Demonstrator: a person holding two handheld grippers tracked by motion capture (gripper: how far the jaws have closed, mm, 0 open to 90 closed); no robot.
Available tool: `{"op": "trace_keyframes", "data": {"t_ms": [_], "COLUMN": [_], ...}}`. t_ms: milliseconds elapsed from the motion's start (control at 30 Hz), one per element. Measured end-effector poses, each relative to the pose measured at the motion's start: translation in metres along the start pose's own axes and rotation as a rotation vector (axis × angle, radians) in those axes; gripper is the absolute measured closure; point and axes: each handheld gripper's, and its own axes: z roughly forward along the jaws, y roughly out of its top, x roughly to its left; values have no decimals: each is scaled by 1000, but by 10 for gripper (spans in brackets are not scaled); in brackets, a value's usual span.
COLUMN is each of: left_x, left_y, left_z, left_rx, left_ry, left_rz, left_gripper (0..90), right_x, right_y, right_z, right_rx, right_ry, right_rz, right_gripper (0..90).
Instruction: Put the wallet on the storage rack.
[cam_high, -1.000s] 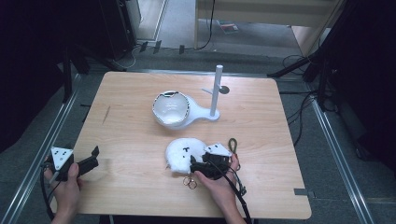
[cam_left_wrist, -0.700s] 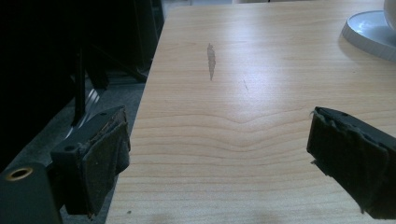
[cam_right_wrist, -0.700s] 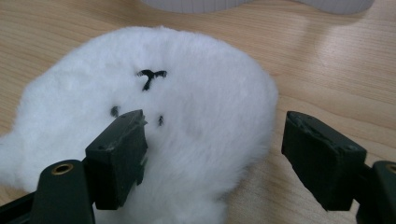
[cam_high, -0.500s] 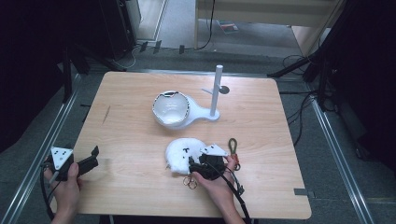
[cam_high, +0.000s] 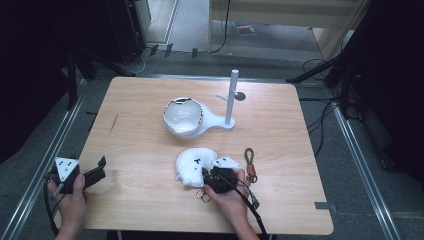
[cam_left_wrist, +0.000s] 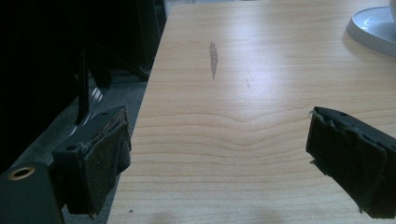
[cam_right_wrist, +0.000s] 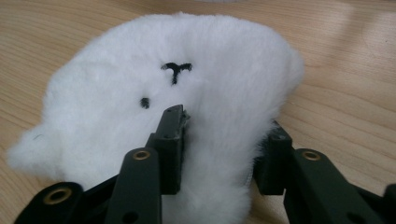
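The white plush toy (cam_high: 192, 165) is found lying flat on the table (cam_high: 300, 130), near the middle of the near edge, and is being taken between the jaws of the right gripper (cam_high: 216, 177). In the right gripper view the plush toy (cam_right_wrist: 187, 93), with a small stitched face on it, is seen pinched at its lower part: one jaw is pressed into the fur and the other is set against its side, so a grip seems made, though no lift is yet shown. Further back, toward the middle of the table, a white stand (cam_high: 227, 107) with a bowl-like dish (cam_high: 182, 117) is set, left untouched. A small keyring strap (cam_high: 250, 162) lies just beside the right gripper. By the near left corner, the left gripper (cam_high: 92, 175) is held idle, its jaws wide apart over bare wood and nothing between them.
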Motion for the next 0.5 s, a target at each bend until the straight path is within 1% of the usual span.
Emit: {"op": "trace_keyframes", "data": {"t_ms": [100, 133, 167, 233, 267, 300, 400, 433, 467, 500], "left_x": [0, 1, 1, 1, 1, 1, 1, 1, 1, 2], "left_y": [0, 0, 0, 0, 0, 0, 0, 0, 0, 0], "left_z": [0, 0, 0, 0, 0, 0, 0, 0, 0, 0], "left_rx": [2, 4, 4, 5, 5, 6, 8, 8, 8, 8], "left_ry": [-2, -1, -1, -1, -1, -1, -2, -2, -3, -4], "left_rz": [-4, -8, -8, -10, -10, -11, -12, -12, -13, -16], "left_gripper": [72, 72, 72, 72, 72, 72, 72, 72, 72, 72], "right_x": [0, -1, -1, -2, -2, 0, 2, 2, 1, 1], "right_y": [0, 0, 0, 0, 0, 0, 0, 0, 1, 2], "right_z": [0, 0, 0, 0, 0, -1, -2, -2, -4, -5], "right_rx": [2, 1, 1, -11, -11, -20, -25, -25, -32, -35], "right_ry": [-6, -9, -9, -16, -16, -16, -26, -26, -11, -3], "right_rz": [-5, 2, 2, 6, 6, -5, -20, -20, -4, 0], "right_gripper": [662, 689, 689, 744, 744, 780, 798, 798, 803, 804]}}
